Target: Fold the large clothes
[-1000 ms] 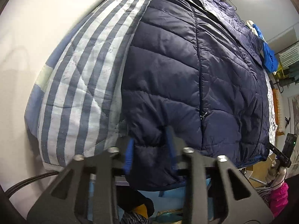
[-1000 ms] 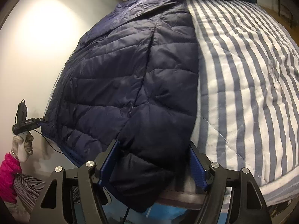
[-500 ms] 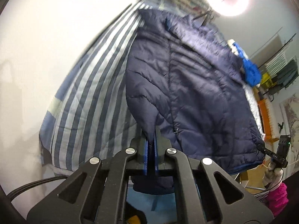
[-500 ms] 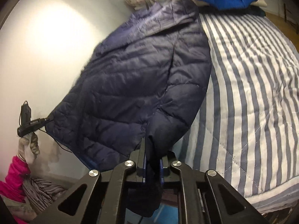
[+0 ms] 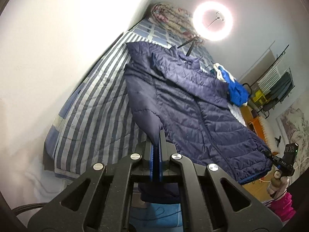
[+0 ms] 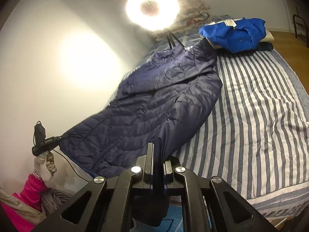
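Observation:
A large navy quilted puffer jacket [image 5: 193,104] lies front up on a blue-and-white striped quilt [image 5: 92,104], its hem lifted off the bed's near edge. My left gripper [image 5: 156,145] is shut on the hem's left corner. My right gripper [image 6: 156,154] is shut on the hem's right corner of the jacket [image 6: 154,104]. Each gripper also shows small in the other's view, the right one [image 5: 270,155] and the left one [image 6: 62,136], pinching its hem corner. The collar end rests on the striped quilt [image 6: 251,106] near the far end.
A folded blue garment [image 6: 233,34] on a stack lies at the far end of the bed. A ring light [image 5: 212,24] on a stand shines beyond the jacket. A white wall [image 5: 48,58] runs along one side. Shelves and clutter [image 5: 270,94] stand across the room.
Both grippers closed on the hem corners, then pulled up and back. The jacket's lower part rose off the bed and stretched taut between them.

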Tool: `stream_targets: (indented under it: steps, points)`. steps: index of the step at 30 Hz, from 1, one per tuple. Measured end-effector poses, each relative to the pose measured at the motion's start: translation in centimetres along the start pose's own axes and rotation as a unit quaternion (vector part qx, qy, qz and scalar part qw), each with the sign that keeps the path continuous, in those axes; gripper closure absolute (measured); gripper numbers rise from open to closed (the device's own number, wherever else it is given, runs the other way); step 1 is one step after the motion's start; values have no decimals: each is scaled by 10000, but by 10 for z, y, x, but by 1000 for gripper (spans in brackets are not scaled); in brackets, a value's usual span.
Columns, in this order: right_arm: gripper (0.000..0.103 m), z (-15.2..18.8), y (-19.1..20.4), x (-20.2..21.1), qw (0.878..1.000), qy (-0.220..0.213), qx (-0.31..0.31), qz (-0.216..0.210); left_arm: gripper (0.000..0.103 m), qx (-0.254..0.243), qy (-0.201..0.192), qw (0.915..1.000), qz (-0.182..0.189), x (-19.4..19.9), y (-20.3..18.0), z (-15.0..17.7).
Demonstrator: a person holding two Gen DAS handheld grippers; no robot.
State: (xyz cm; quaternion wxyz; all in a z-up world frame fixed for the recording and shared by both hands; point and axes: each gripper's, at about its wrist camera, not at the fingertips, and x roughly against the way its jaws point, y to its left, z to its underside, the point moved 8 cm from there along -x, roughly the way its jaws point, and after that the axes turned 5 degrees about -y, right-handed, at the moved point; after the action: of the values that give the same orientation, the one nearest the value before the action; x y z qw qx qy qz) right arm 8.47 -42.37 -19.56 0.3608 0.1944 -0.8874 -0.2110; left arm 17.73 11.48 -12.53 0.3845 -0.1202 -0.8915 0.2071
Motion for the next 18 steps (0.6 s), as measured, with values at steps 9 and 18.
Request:
stream_targets:
  steps: [9, 18]
  points:
    - [99, -62, -6, 1, 9993, -347, -98, -133, 102, -294, -421, 9985, 204, -4, -28, -81]
    - [99, -154, -25, -45, 9984, -519, 160, 164, 102, -332, -611, 9976, -12, -96, -48, -178]
